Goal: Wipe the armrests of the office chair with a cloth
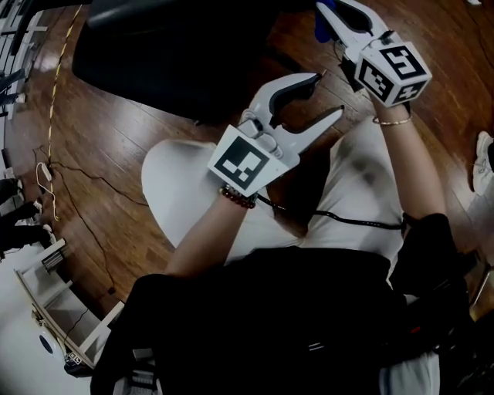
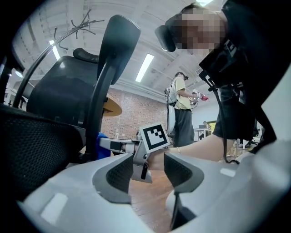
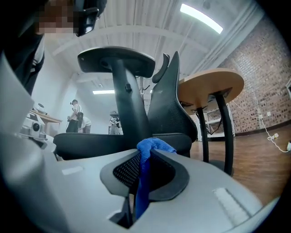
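Observation:
The black office chair (image 1: 162, 54) stands at the top of the head view. One armrest (image 3: 116, 61) rises on its post just beyond my right gripper (image 3: 145, 168), which is shut on a blue cloth (image 3: 152, 146). The head view shows that gripper (image 1: 330, 14) raised at the upper right, the blue cloth (image 1: 324, 23) bunched at its tip. My left gripper (image 1: 329, 93) is open and empty, lower and to the left of the right one. In the left gripper view the gripper (image 2: 148, 170) faces the other armrest (image 2: 119, 32), with the right gripper (image 2: 113, 146) behind.
A round wooden table (image 3: 211, 86) on black legs stands right of the chair. A white rounded piece (image 1: 174, 185) lies on the wooden floor below my left arm. Cables (image 1: 54, 177) trail along the left. People stand far off (image 2: 182, 109).

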Tool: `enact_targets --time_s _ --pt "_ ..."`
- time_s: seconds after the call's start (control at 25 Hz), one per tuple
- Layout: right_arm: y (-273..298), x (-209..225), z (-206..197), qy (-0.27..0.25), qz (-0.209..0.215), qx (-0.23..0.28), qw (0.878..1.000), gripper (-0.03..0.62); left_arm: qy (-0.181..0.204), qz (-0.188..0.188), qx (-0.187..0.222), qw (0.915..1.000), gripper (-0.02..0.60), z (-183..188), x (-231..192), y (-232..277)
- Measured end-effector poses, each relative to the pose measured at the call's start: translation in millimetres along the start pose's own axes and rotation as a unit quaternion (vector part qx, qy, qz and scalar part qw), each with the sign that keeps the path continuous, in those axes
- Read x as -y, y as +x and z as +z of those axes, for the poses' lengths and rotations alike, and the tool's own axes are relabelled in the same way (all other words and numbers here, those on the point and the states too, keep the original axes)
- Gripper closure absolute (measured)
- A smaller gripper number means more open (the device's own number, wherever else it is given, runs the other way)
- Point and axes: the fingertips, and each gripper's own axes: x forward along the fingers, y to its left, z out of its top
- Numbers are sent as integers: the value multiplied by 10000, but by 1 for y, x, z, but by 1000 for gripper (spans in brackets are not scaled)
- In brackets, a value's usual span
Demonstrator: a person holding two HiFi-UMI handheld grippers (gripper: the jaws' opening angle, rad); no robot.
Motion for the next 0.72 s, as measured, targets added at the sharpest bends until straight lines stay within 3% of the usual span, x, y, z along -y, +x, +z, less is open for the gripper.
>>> enact_targets --time_s 0.08,0.2,0.24,0.28,0.32,0.44,0.6,0.72 --pt "0 -7 3 -6 179 47 9998 551 -6 68 184 9998 372 6 -5 3" --pt "-8 -51 1 -132 1106 24 9938 551 -313 4 505 9982 373 19 2 3" --pt "-17 -65 1 -121 1401 54 9901 550 -454 -194 382 9981 393 16 12 4" --pt "-29 -72 4 -35 1520 126 9883 551 -562 -450 170 9973 460 11 25 6" --pt "-44 -71 8 128 1449 195 9892 550 -622 -690 -26 9957 515 9 36 7" --pt "-103 -49 26 454 683 -12 9966 551 -578 -1199 -329 9905 431 16 61 10" --pt "-153 -38 113 354 -248 -429 9981 551 -355 -1657 -448 9845 368 43 88 4" --pt "-153 -52 170 196 -493 -583 9969 550 -380 -1942 -593 9784 399 83 118 -23"
